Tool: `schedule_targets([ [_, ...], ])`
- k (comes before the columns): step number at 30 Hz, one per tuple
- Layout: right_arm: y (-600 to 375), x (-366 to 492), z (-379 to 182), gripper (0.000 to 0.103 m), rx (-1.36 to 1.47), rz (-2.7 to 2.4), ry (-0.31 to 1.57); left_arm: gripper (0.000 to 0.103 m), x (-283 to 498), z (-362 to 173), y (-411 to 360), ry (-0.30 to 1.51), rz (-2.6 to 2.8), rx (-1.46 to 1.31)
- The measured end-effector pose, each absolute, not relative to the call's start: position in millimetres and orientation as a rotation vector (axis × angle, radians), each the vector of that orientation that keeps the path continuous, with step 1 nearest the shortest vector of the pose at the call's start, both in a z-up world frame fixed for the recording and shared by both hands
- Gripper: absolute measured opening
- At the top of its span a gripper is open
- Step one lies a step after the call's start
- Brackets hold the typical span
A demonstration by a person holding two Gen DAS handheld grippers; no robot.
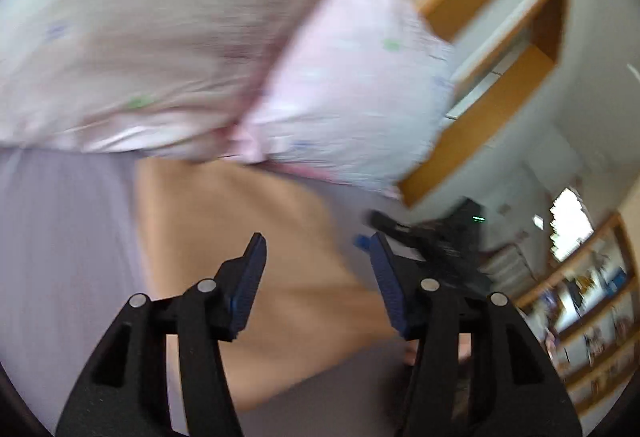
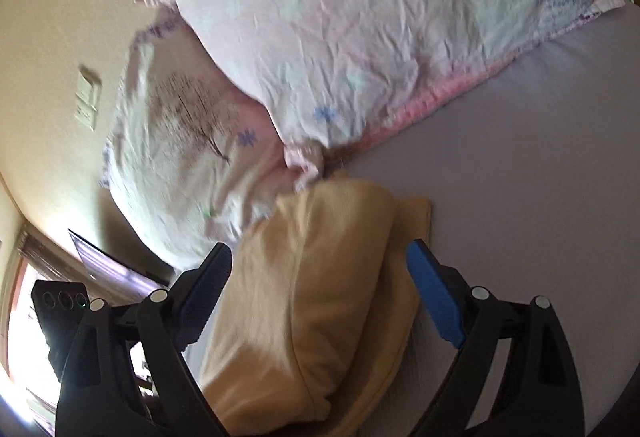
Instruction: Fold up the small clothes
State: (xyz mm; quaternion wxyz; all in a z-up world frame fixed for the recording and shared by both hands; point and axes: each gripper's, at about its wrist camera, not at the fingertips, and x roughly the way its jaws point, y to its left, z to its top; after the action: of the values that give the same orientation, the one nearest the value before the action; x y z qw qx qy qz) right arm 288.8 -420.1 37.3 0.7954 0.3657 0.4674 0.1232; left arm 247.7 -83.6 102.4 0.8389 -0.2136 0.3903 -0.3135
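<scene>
A tan garment (image 2: 320,297) lies bunched in thick folds on the lilac bed sheet (image 2: 520,157). My right gripper (image 2: 320,261) is open, its jaws spread on either side of the garment's upper fold without closing on it. In the blurred left wrist view the same tan garment (image 1: 248,237) lies flat below the pillows. My left gripper (image 1: 318,249) is open and empty above it. The right gripper's black body (image 1: 436,237) shows just past my left gripper's right finger.
Two pink floral pillows (image 2: 360,17) (image 2: 172,141) lie at the head of the bed, touching the garment's far edge; they also show in the left wrist view (image 1: 180,37). A wall with a light switch (image 2: 86,97) is at left. Wooden shelves (image 1: 592,297) stand beyond the bed.
</scene>
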Motion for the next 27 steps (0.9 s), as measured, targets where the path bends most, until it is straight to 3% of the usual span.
schedule_targets([
  [2, -416, 276, 37, 0.088, 0.802, 0.282, 1.042, 0.054, 249, 79, -59, 0.922, -0.569, -0.474],
  [4, -412, 255, 56, 0.082, 0.781, 0.353, 0.938, 0.054, 246, 65, -48, 0.962, -0.552, -0.492],
  [9, -388, 198, 114, 0.080, 0.593, 0.425, 0.823, 0.054, 200, 85, -60, 0.801, -0.720, -0.396],
  [13, -380, 191, 112, 0.070, 0.573, 0.396, 0.923, 0.061, 174, 96, -116, 0.721, -0.805, -0.149],
  [16, -377, 202, 85, 0.041, 0.598, 0.372, 1.044, 0.061, 176, 76, -139, 0.793, -0.809, -0.071],
  [17, -377, 203, 70, 0.014, 0.629, 0.403, 1.091, 0.061, 181, 65, -146, 0.834, -0.806, -0.051],
  [18, -377, 202, 62, 0.006, 0.648, 0.408, 1.109, 0.060, 184, 56, -150, 0.874, -0.793, -0.030],
  [22, -393, 181, 28, 0.006, 0.676, 0.337, 1.223, 0.057, 195, 23, -152, 1.011, -0.776, -0.013],
  [25, -403, 169, 33, 0.008, 0.692, 0.348, 1.224, 0.057, 190, 21, -150, 1.021, -0.785, 0.000],
  [26, -408, 169, 40, 0.017, 0.713, 0.349, 1.212, 0.057, 192, 21, -151, 1.022, -0.785, 0.003],
  [27, -414, 171, 47, 0.036, 0.732, 0.350, 1.188, 0.057, 191, 20, -151, 1.024, -0.785, 0.003],
])
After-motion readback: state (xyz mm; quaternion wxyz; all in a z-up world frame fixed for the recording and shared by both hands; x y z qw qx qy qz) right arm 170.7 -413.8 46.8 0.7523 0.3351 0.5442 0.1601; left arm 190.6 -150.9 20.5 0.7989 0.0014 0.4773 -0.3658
